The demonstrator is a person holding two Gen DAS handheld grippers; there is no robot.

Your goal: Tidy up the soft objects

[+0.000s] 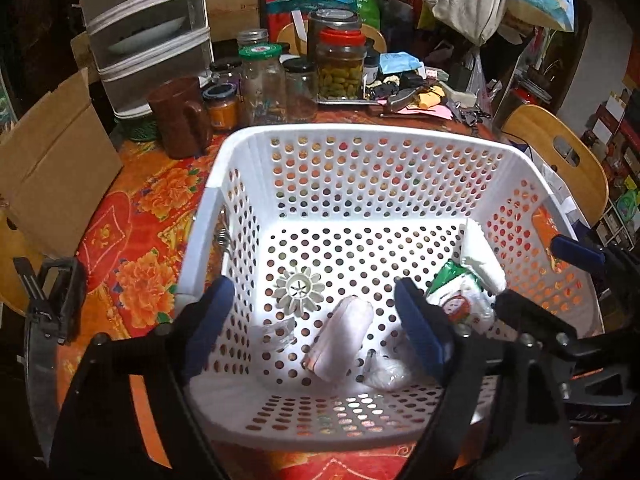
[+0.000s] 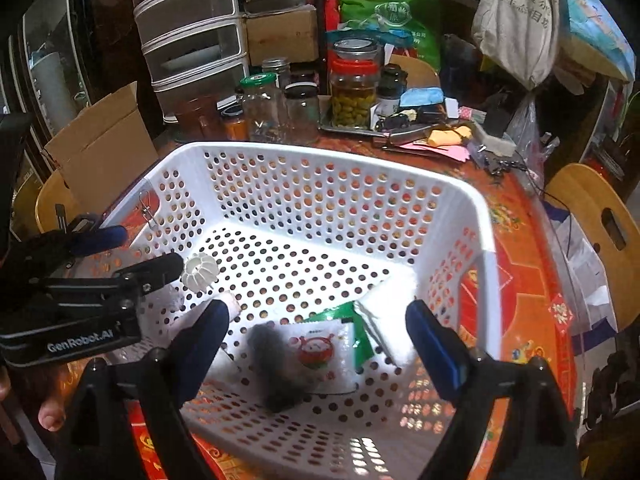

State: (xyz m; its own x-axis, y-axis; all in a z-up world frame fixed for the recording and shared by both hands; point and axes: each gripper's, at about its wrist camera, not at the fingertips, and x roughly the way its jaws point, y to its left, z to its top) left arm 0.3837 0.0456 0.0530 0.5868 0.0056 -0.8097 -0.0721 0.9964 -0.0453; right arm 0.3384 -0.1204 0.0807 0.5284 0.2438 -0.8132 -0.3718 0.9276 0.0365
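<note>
A white perforated basket [image 1: 352, 136] [image 2: 320, 156] stands on the floral table. Inside lie a pale pink soft pouch [image 1: 340, 336], a clear plastic bag [image 1: 386, 372], a white-green food packet [image 1: 460, 300] [image 2: 324, 348], a white folded pad [image 1: 482, 252] [image 2: 380, 320] and a white ribbed plastic disc [image 1: 299, 290] [image 2: 200, 272]. A blurred dark furry object [image 2: 276, 364] is in mid-air or on the basket floor between my right fingers. My left gripper [image 1: 316, 332] is open over the basket's near left. My right gripper [image 2: 320, 348] is open over the near right.
Glass jars [image 1: 340, 68] [image 2: 352, 92], a brown mug [image 1: 180, 116], a metal tray with clutter [image 1: 400, 96], a drawer unit [image 1: 148, 36], a cardboard box [image 1: 52, 168] and wooden chairs [image 1: 560, 160] [image 2: 592, 216] ring the basket. A binder clip [image 2: 148, 212] hangs on the left wall.
</note>
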